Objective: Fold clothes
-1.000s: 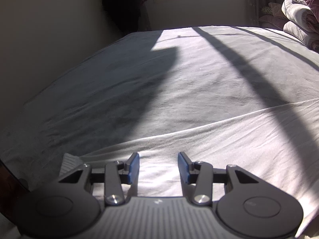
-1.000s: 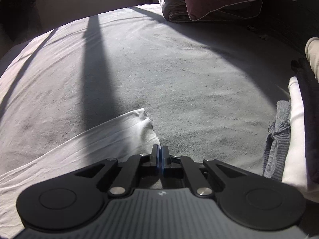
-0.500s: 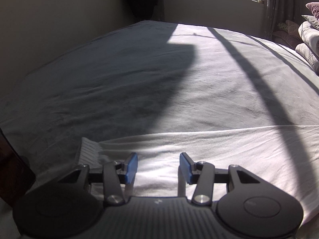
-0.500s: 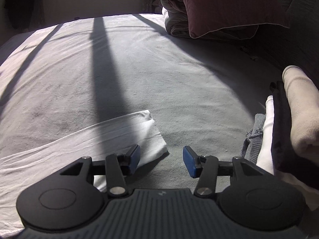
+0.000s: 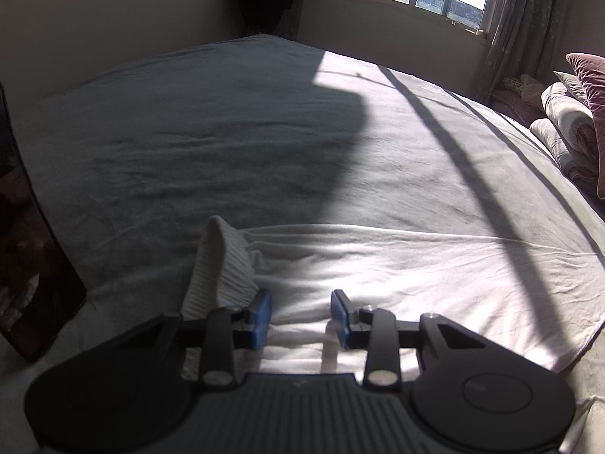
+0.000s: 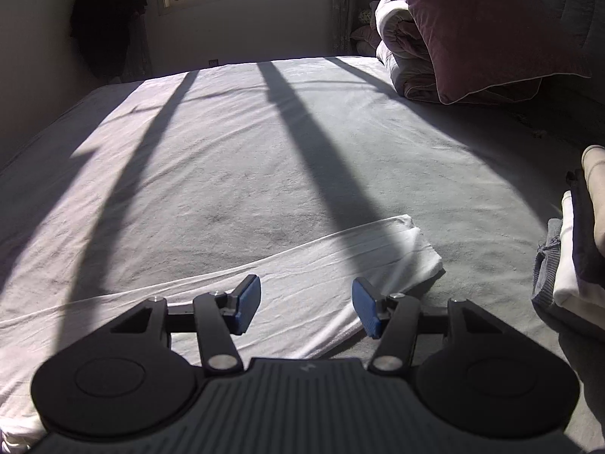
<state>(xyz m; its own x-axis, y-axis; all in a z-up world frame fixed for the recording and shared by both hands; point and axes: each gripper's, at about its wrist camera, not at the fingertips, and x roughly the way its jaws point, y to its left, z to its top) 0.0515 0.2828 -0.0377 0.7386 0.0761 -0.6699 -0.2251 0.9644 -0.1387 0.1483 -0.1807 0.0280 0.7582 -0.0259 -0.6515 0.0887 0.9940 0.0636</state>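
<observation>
Ribbed cuff (image 5: 223,265) has lifted off the flat, perhaps cotton, garment (image 5: 416,265).

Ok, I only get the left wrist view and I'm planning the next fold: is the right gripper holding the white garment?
Observer: No. The right gripper has its jaws opening, nothing between them, above the white garment.
Operator: Where does it end on that side?
Observer: In a folded corner lying flat on the bed sheet.
Operator: Anything beyond it?
Observer: A stack of folded clothes, apart from the garment.
</observation>
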